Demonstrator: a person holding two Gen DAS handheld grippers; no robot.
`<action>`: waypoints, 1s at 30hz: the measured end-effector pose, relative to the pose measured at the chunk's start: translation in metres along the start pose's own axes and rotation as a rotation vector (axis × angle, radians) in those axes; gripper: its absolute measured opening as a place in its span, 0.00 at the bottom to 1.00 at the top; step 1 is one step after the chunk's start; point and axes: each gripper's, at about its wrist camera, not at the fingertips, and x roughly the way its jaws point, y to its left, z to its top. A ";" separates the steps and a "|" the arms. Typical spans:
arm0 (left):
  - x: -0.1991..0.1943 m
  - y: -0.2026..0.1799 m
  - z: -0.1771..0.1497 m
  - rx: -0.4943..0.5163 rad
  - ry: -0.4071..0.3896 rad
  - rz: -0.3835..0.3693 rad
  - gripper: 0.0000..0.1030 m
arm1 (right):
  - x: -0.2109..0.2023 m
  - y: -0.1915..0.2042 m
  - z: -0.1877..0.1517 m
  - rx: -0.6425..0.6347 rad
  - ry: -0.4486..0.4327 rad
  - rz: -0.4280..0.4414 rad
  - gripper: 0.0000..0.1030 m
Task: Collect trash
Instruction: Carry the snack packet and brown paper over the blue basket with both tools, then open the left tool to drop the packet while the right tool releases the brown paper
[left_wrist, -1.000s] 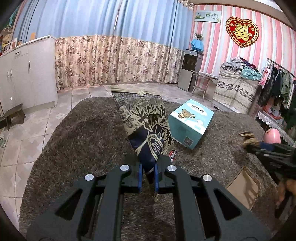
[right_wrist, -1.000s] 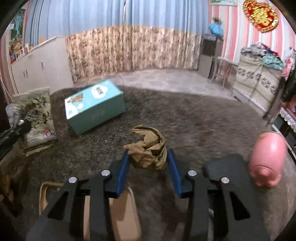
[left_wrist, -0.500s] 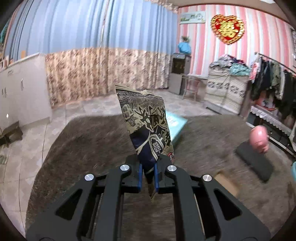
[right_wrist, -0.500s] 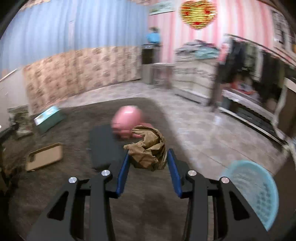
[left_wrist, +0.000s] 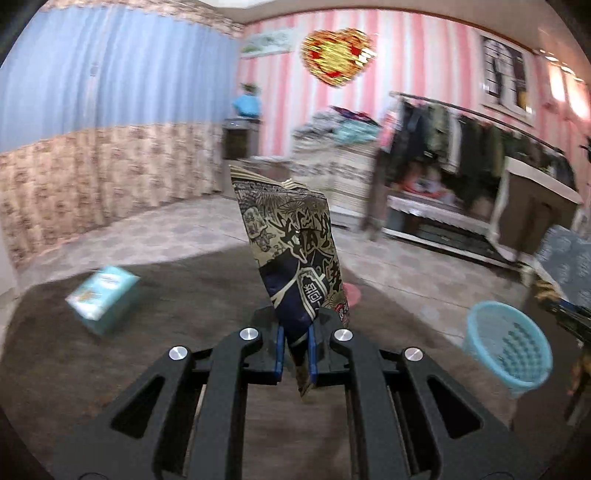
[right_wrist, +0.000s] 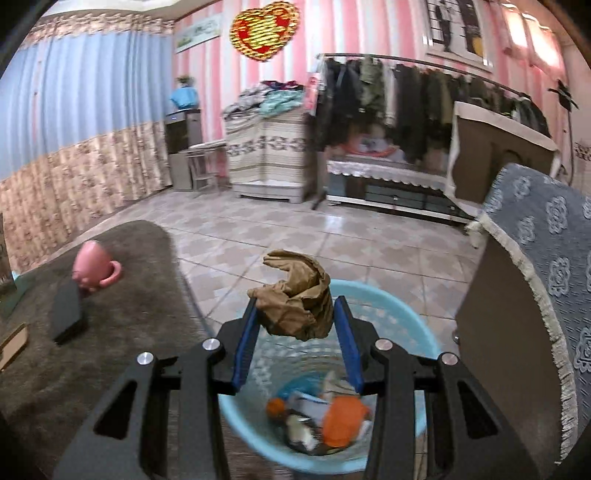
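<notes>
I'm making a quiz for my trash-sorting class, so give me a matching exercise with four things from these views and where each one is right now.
Things:
1. crumpled brown paper
2. snack bag
3. light blue basket
4. teal box

Places:
A. lying on the brown rug
B. below the right gripper, already holding trash
C. gripped upright between the left gripper's fingers
D. held between the right gripper's fingers, above the basket

Pairs: 1-D, 2-C, 3-B, 4-A
</notes>
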 end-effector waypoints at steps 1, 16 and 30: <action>0.006 -0.017 -0.002 0.006 0.011 -0.029 0.08 | 0.002 -0.007 0.000 0.007 -0.001 -0.011 0.40; 0.081 -0.219 -0.055 0.192 0.159 -0.338 0.08 | 0.028 -0.099 -0.017 0.151 0.057 -0.115 0.40; 0.107 -0.282 -0.055 0.272 0.147 -0.337 0.75 | 0.047 -0.111 -0.029 0.180 0.103 -0.096 0.40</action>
